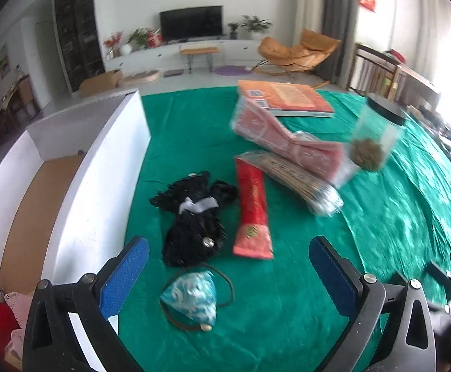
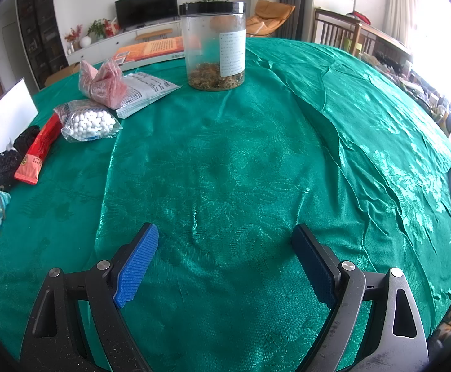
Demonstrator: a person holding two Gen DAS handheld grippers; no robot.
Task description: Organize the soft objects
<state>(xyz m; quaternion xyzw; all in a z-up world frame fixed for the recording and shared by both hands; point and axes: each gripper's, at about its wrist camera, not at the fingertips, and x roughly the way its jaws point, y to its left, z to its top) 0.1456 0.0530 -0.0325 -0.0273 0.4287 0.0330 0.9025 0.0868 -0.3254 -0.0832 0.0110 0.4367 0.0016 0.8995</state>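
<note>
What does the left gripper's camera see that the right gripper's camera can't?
Only the left wrist view shows inside the white box with the brown floor and the left gripper, open.

Only the right wrist view shows the clear bag of small white balls plainly, the jar's white label, and the right gripper, open over bare cloth.

Both show the green satin tablecloth, clear black-lidded jar, long red packet, black knitted bundle and orange book.

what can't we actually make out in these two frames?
- Jar label text: right wrist view, too small to read.
- Box contents: left wrist view, cut by the frame's left edge.
- Bead bag: right view clear; left view motion-blurred.
- Black mesh item: identity unclear in both views.
</note>
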